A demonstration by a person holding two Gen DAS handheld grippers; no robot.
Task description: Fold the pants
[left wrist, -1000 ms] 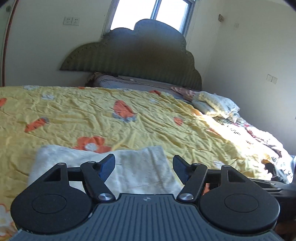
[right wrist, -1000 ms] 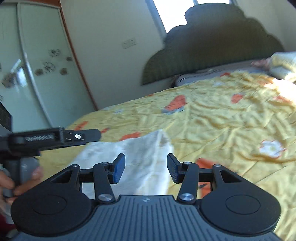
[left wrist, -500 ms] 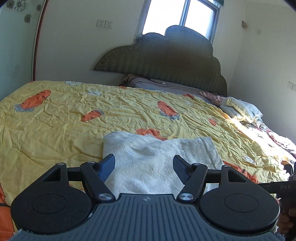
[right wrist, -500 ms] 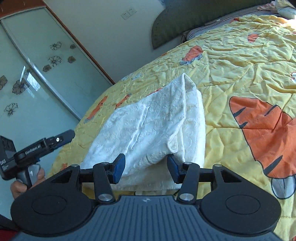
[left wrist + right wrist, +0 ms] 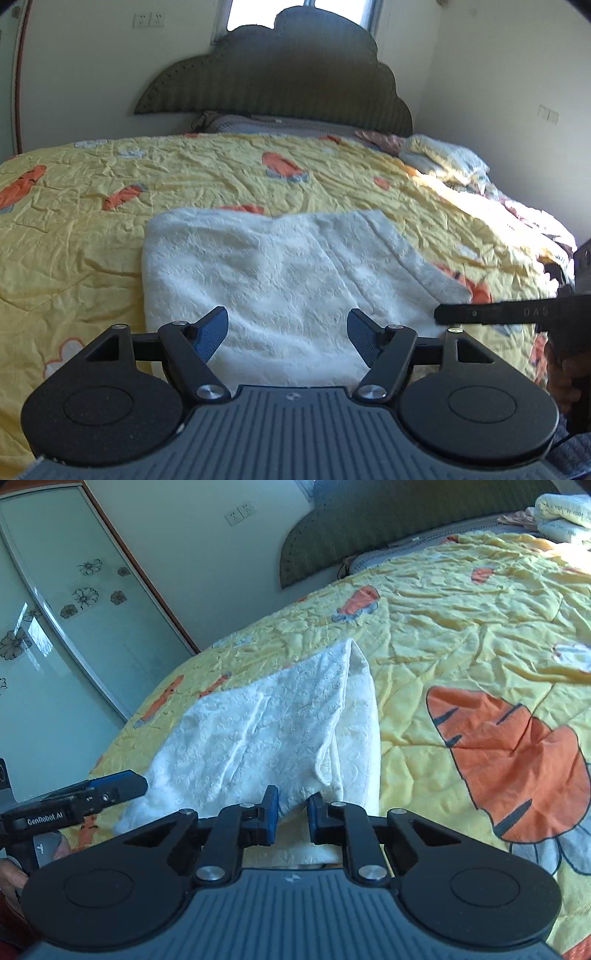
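Yellow carrot-print bedspread (image 5: 92, 236) carries the white pants (image 5: 266, 273), long axis running toward the headboard (image 5: 273, 81). Left tool (image 5: 288, 332) gapes wide over their near edge; right tool (image 5: 290, 814), wider earlier, now nearly pinches the near corner.

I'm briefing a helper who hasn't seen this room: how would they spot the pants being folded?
Find the bed with the dark scalloped headboard and the yellow carrot-print quilt. On the quilt's near part lies the white textured pants, partly folded. It is the only plain white cloth on the quilt, and the right gripper is closing on its near edge.
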